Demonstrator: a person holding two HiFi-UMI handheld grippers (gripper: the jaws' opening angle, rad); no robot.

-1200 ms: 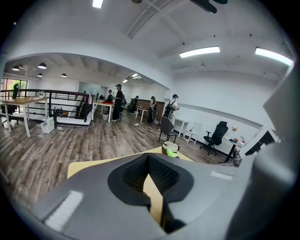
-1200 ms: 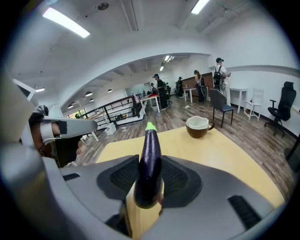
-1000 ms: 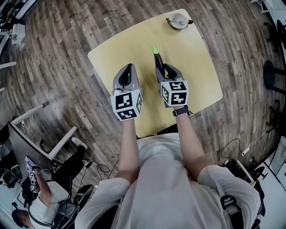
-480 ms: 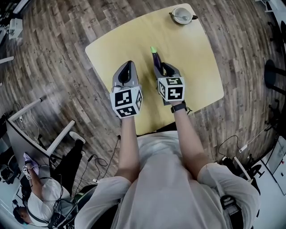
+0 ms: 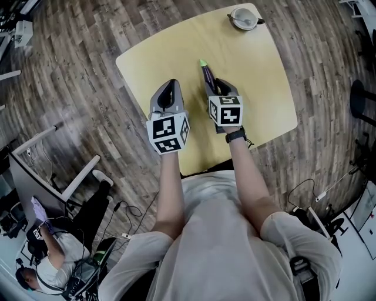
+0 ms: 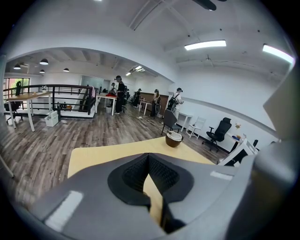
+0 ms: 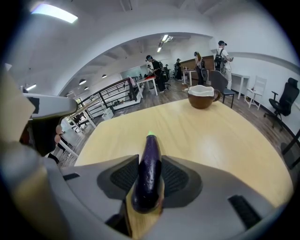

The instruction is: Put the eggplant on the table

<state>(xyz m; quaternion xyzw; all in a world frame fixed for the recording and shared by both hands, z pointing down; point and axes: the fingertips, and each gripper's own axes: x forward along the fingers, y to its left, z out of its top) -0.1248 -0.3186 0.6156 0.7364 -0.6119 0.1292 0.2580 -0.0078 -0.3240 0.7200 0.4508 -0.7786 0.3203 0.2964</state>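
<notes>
While the grey right gripper [image 5: 214,83] angles down over the middle of the pale yellow, round-cornered wooden table [image 5: 264,88], I can see its jaws clamped on the slim dark-purple eggplant with a bright green stem tip [image 7: 147,174], one ribbed black pad pressing on each side. From my seat the eggplant lies lengthwise along the jaws, its rounded purple end nearest the gripper's camera and its green tip sticking out past the fingertips toward the far side of the table. It sits low over the tabletop, but I cannot tell whether its underside touches the wood. To its left the matching grey left gripper [image 5: 168,89] hangs over the table near the left edge, just beside the right one and apart from it; its pads meet at the tips with nothing between them, and only a thin wedge of yellow tabletop shows behind them. At the far corner, well apart from both grippers, stands a brown handled cup with a white inside [image 5: 244,17]. Grey-brown plank flooring [image 5: 76,70] surrounds the table.
</notes>
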